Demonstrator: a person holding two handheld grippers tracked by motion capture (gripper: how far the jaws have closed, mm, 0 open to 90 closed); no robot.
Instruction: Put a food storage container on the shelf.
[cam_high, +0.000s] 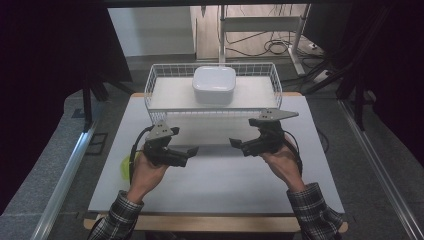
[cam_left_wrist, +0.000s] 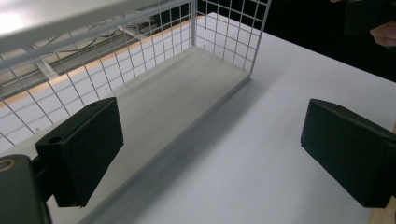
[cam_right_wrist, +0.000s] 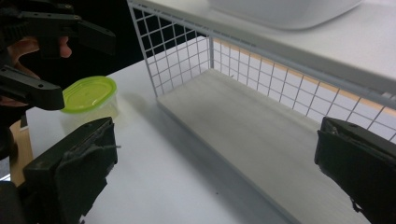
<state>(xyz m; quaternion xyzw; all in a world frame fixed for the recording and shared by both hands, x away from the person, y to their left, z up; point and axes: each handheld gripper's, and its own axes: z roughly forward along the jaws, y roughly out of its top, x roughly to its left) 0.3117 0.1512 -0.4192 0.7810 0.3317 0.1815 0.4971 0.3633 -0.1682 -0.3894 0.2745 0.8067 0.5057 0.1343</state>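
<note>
A white wire rack (cam_high: 165, 80) stands at the back of the white table (cam_high: 215, 185), with a white lidded box (cam_high: 214, 85) on its upper shelf. My left gripper (cam_high: 190, 155) hovers in front of the rack's left half, jaws pointing right. In the left gripper view it (cam_left_wrist: 210, 154) is open wide with bare table between the pads. My right gripper (cam_high: 239, 146) faces it from the right, also open and holding nothing (cam_right_wrist: 215, 172). A clear tub with a green lid (cam_right_wrist: 88, 93) sits at the table's left edge (cam_high: 124, 167), behind my left hand.
The rack's lower board (cam_left_wrist: 187, 93) lies bare under the upper shelf, open toward me. Dark curtains flank the table. A desk frame and cables (cam_high: 272, 47) stand on the floor behind the rack. The table's wooden front edge (cam_high: 215, 222) runs below my forearms.
</note>
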